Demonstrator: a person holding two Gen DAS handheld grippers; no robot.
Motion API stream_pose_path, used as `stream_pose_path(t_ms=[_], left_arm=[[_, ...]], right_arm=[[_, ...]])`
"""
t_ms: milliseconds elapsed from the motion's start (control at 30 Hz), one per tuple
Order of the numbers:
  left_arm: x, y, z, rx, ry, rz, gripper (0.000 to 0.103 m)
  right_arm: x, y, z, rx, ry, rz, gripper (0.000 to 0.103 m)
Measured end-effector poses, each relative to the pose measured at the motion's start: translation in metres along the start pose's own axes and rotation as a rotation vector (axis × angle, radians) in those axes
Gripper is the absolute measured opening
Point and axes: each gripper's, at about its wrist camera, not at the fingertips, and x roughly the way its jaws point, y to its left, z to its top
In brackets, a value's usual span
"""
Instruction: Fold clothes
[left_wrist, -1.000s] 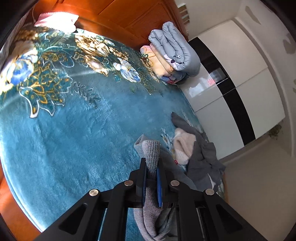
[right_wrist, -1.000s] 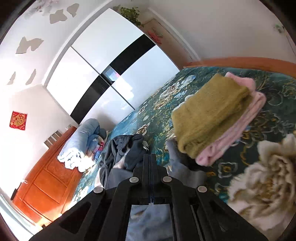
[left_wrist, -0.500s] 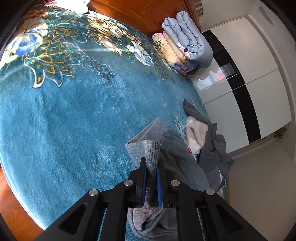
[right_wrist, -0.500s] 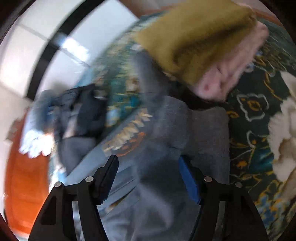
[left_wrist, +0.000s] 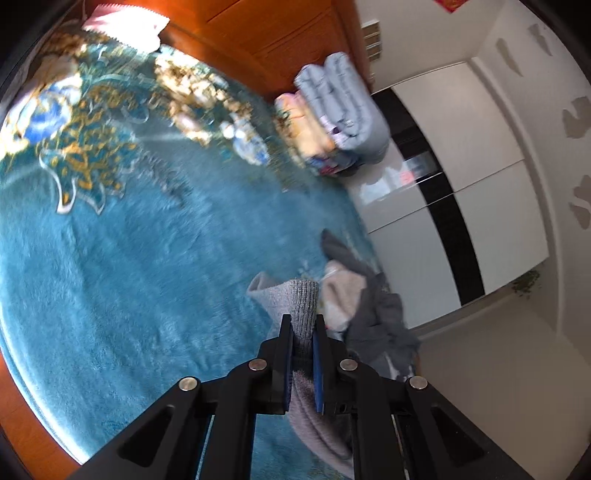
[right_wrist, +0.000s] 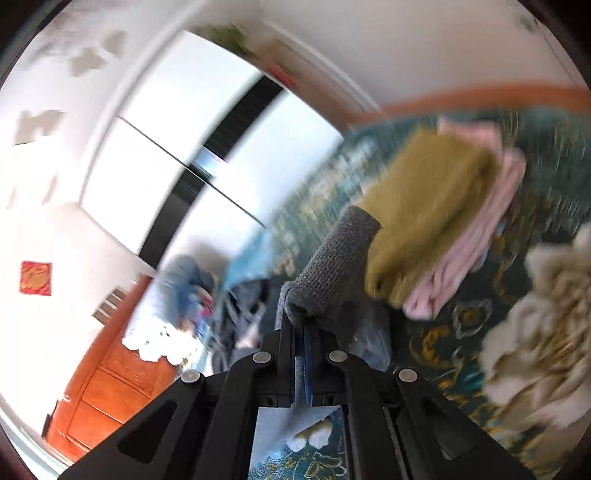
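Much of our right wrist view is smeared by blur; the folded olive-green knit (right_wrist: 424, 206) on folded pink cloth (right_wrist: 476, 251) at two o'clock lacks detail. Our right gripper (right_wrist: 300, 325) has its jaws nearly closed, pinching the grey ribbed knit garment (right_wrist: 332, 273), whose cuff sticks up toward one o'clock. Our left gripper (left_wrist: 303, 325) clamps another ribbed part of this garment (left_wrist: 301, 306) above the teal floral plush blanket (left_wrist: 147, 258); its lower folds run out of frame.
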Motion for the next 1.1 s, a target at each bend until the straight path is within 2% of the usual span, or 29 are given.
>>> stream_pose_path(t_ms=[67, 167, 300, 433, 567, 767, 900, 967, 1000, 1033, 1067, 1100], left_arm=[[-0.004, 0.002, 0.000, -0.009, 0.004, 0.017, 0.009], [-0.009, 0.004, 0.000, -0.022, 0.009, 0.041, 0.009], [-0.016, 0.008, 0.000, -0.039, 0.016, 0.075, 0.009], [-0.013, 0.010, 0.002, -0.072, 0.031, 0.103, 0.009], [0.036, 0.008, 0.015, -0.180, 0.080, 0.110, 0.009], [0.104, 0.007, 0.038, -0.302, 0.090, 0.138, 0.009], [0.149, 0.016, 0.047, -0.316, 0.141, 0.187, 0.010], [0.166, 0.022, 0.047, -0.319, 0.166, 0.206, 0.011], [0.172, 0.024, 0.046, -0.318, 0.173, 0.206, 0.012], [0.174, 0.023, 0.046, -0.307, 0.175, 0.197, 0.016], [0.175, 0.021, 0.045, -0.291, 0.176, 0.184, 0.019], [0.169, 0.018, 0.042, -0.256, 0.171, 0.182, 0.028]], right_arm=[[-0.031, -0.006, -0.007, -0.006, -0.038, 0.011, 0.003], [-0.052, -0.018, -0.029, -0.008, -0.032, -0.019, 0.003], [-0.014, -0.014, -0.042, -0.001, 0.078, -0.070, 0.003], [0.037, 0.003, -0.034, -0.035, 0.146, -0.173, 0.003], [0.115, 0.023, -0.015, -0.082, 0.223, -0.288, 0.003], [0.243, 0.041, 0.003, -0.134, 0.324, -0.443, 0.003], [0.302, 0.032, -0.001, -0.190, 0.388, -0.505, 0.005], [0.317, 0.021, -0.002, -0.170, 0.432, -0.482, 0.006], [0.323, 0.016, -0.003, -0.161, 0.455, -0.461, 0.018], [0.324, 0.014, -0.003, -0.163, 0.467, -0.432, 0.028], [0.318, 0.015, -0.002, -0.168, 0.463, -0.389, 0.051], [0.312, 0.017, -0.001, -0.174, 0.458, -0.346, 0.060]])
